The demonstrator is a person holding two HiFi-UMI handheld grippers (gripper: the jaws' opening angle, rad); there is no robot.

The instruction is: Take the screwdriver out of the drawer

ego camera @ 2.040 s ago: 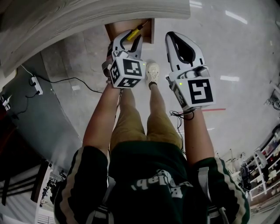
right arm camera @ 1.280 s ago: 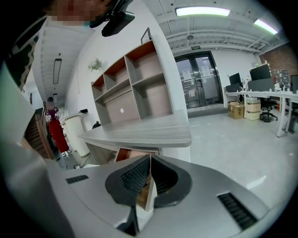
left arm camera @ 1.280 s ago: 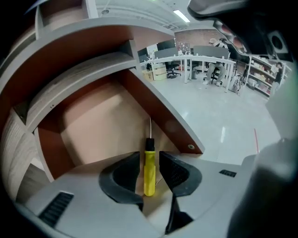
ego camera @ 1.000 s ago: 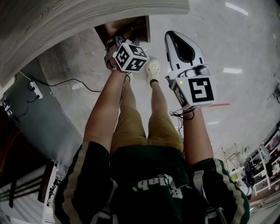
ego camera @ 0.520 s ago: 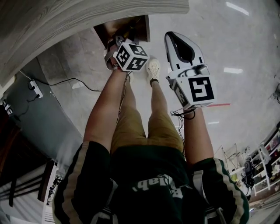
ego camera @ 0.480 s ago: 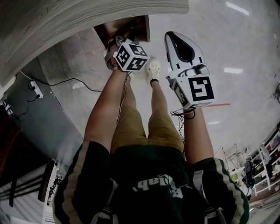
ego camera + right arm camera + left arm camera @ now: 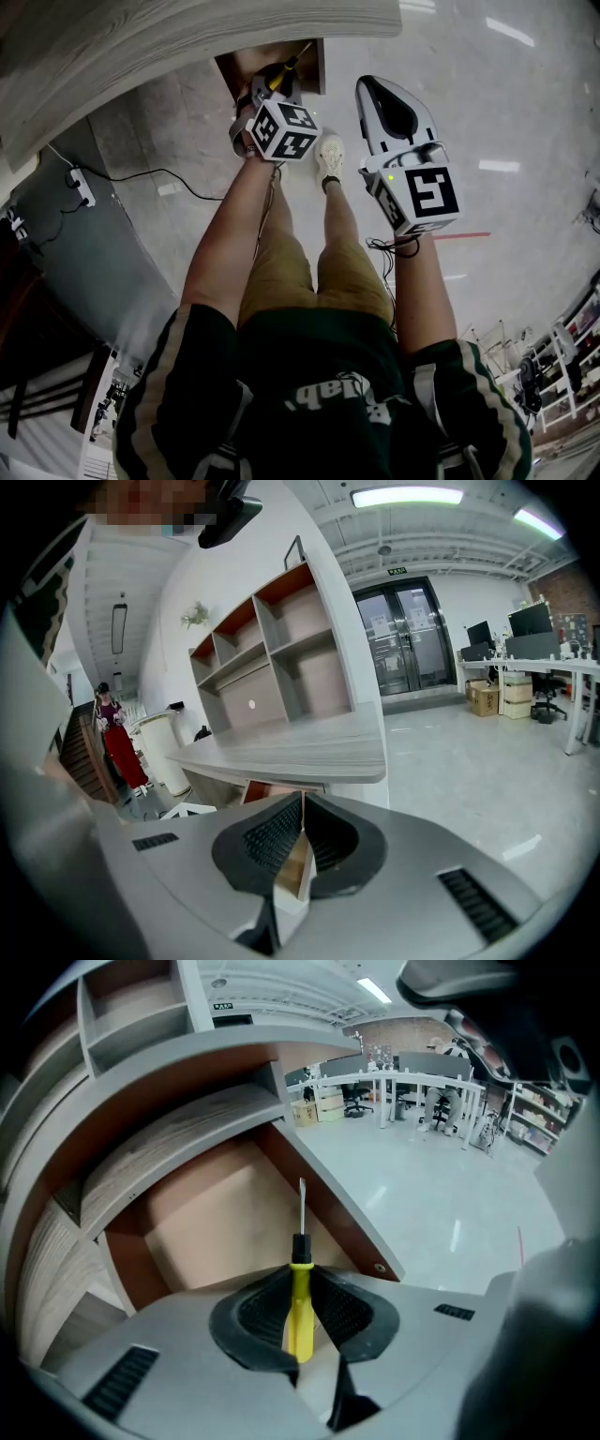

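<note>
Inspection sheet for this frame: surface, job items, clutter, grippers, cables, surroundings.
Surface: grey wood-grain desk top, with an open drawer under its edge.
Job's things: yellow-handled screwdriver, held over the drawer with its shaft pointing away from the gripper.
Clutter: nothing seen.
Grippers: left gripper has just closed its jaws on the screwdriver handle; right gripper has its jaws together, nothing between them.
Cables: black cable on the floor, running to a white power strip.
Surroundings: shelf unit, glass doors.
</note>
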